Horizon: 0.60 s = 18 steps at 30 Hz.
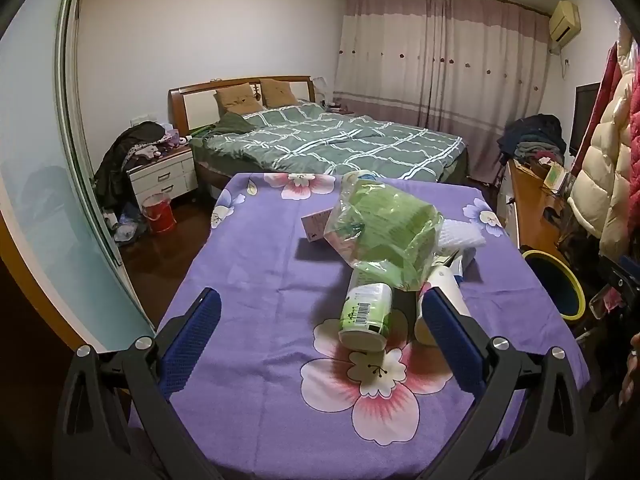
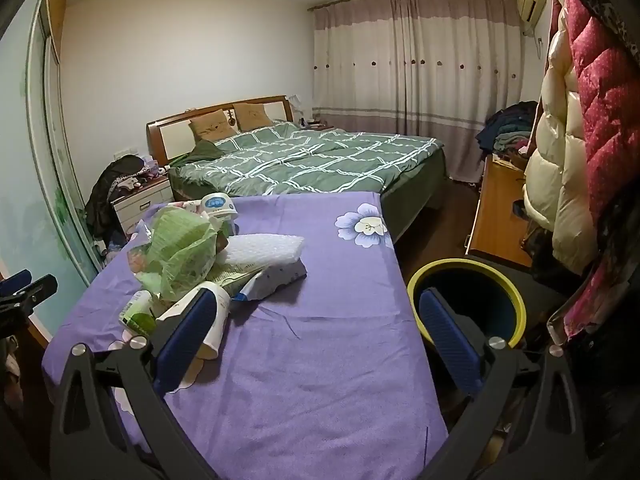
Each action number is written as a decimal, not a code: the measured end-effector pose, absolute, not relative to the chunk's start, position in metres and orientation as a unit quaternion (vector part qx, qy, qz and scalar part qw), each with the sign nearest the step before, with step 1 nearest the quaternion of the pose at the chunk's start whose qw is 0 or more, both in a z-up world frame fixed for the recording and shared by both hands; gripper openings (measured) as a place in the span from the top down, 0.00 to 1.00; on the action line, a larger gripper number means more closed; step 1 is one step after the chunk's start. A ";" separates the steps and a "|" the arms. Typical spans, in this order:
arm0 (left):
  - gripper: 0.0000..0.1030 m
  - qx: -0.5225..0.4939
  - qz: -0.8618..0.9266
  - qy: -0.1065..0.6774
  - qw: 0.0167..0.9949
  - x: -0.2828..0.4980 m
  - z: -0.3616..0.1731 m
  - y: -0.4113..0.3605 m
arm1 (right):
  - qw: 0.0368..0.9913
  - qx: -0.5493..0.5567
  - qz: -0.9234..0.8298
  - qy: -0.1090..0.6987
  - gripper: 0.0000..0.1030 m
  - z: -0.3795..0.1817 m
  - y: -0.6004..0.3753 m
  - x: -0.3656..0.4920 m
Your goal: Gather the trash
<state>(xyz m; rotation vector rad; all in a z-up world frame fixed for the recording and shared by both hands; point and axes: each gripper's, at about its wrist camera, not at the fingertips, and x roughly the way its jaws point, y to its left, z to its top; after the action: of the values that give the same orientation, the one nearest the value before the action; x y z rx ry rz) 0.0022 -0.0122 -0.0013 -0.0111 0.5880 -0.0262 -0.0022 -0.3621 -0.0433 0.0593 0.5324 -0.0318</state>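
Note:
A heap of trash lies on the purple flowered tablecloth [image 1: 256,280]: a green plastic bag [image 1: 384,228], a green-and-white cup [image 1: 366,314] on its side, a white paper cup [image 1: 438,292] and bubble wrap [image 1: 460,234]. My left gripper [image 1: 320,304] is open just before the heap, the green cup in line with its gap and untouched. My right gripper [image 2: 318,300] is open over the table's right part [image 2: 320,360], with nothing between its fingers. Its left finger overlaps the paper cup [image 2: 218,320] and its right finger the yellow-rimmed bin [image 2: 440,266]. The green bag [image 2: 180,248] lies to its left.
The bin [image 1: 560,276] stands on the floor by the table's right edge. Beyond the table are a bed [image 1: 340,140], a nightstand [image 1: 164,176] and a red bucket [image 1: 160,212]. A wooden desk [image 2: 496,216] and hanging coats [image 2: 560,168] crowd the right side.

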 end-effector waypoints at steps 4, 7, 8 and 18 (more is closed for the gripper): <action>0.04 -0.004 -0.015 0.290 0.957 0.003 -0.003 -0.013 | 0.964 0.032 -0.015 0.264 0.06 -0.043 -0.364 -0.002; 0.04 -0.004 -0.015 0.290 0.957 0.003 -0.003 -0.014 | 0.964 0.035 -0.018 0.262 0.06 -0.042 -0.364 -0.002; 0.04 -0.004 -0.015 0.290 0.957 0.003 -0.003 -0.014 | 0.964 0.036 -0.019 0.261 0.06 -0.043 -0.364 -0.001; 0.04 -0.003 -0.021 0.297 0.955 0.005 -0.003 -0.016 | 0.964 0.037 -0.018 0.261 0.06 -0.043 -0.364 -0.002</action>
<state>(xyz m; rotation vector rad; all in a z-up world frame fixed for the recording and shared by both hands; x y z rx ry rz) 0.0054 -0.0155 -0.0032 -0.0066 0.6034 -0.0420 -0.0016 -0.3641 -0.0425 0.0758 0.5286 -0.0363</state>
